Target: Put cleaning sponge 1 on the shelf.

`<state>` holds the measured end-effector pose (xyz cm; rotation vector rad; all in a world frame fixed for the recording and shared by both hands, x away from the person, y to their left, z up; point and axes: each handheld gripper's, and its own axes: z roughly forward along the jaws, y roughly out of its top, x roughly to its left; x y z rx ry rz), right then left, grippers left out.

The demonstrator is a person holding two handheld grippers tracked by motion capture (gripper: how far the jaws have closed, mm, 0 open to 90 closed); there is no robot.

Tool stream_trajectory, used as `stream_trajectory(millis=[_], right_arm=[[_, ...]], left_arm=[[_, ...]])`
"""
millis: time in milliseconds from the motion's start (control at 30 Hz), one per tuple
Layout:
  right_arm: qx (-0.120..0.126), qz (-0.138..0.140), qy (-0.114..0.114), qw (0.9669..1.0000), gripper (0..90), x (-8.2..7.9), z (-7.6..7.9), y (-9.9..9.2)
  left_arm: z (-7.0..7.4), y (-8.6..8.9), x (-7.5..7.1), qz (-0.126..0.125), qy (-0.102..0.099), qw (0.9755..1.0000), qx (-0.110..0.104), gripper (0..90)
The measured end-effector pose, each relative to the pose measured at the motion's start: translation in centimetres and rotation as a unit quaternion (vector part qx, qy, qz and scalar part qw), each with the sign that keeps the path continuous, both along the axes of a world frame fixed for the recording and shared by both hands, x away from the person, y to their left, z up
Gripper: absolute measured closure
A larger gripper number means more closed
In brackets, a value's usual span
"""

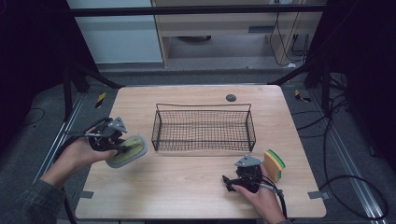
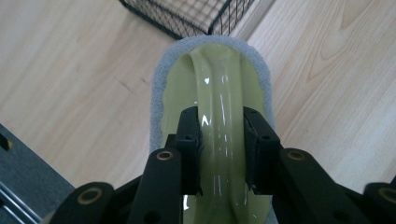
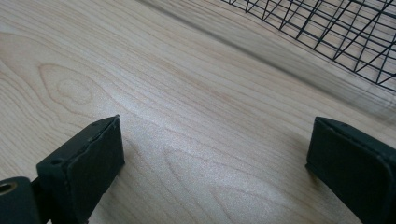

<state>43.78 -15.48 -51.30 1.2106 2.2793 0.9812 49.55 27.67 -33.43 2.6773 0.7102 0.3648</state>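
I have the left gripper (image 2: 222, 149) clamped on the scrubber (image 1: 127, 150) handle, lifted left of the basket (image 1: 204, 128) | right gripper (image 3: 215, 168) gaping, empty | risk: glossy handle slipping, scrubber catching the basket rim.

The oval scrubbing pad with a pale-green glossy plastic handle (image 2: 219, 121) shines with wet-looking highlights, while its grey rim looks fuzzy, like matt foam or felt. The black fingers (image 2: 189, 149) gripping the handle are matt, hard-looking plastic with brass-coloured rivets. The light wooden bench (image 3: 187, 93) is smooth, with clear grain and a soft sheen. The black wire-mesh basket (image 1: 204, 128) looks like thin coated metal. The yellow-and-green sponge (image 1: 273, 164) at near right looks soft and matt.
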Motion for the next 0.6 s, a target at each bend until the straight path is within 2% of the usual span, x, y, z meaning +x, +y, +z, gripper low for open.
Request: stream_trajectory(millis=[100,133,200,267,333,433,600], right_arm=[[-0.001,0.0,0.0,1.0,4.1,0.0,0.0,0.0],[0.0,0.0,0.0,1.0,4.1,0.0,0.0,0.0],[0.0,0.0,0.0,1.0,4.1,0.0,0.0,0.0],[0.0,0.0,0.001,1.0,4.1,0.0,0.0,0.0],[0.0,-0.001,0.001,1.0,4.1,0.0,0.0,0.0],[0.0,-0.001,0.001,1.0,4.1,0.0,0.0,0.0],[0.0,0.0,0.001,1.0,4.1,0.0,0.0,0.0]], left_arm=[[0.7,-0.7,0.4,-0.02,-0.01,0.9997,-0.002,70.3],[1.4,-1.3,0.9,-0.029,-0.022,0.9993,-0.007,70.3],[1.8,-1.7,1.2,-0.033,-0.027,0.9991,-0.008,70.3],[2.4,-2.8,2.0,-0.047,-0.041,0.998,-0.003,70.3],[2.5,-3.3,2.2,-0.05,-0.042,0.9979,0.0,70.3],[2.8,-4.9,3.3,-0.063,-0.05,0.9967,0.012,70.3],[3.0,-6.5,4.3,-0.078,-0.059,0.9951,0.015,70.3]])
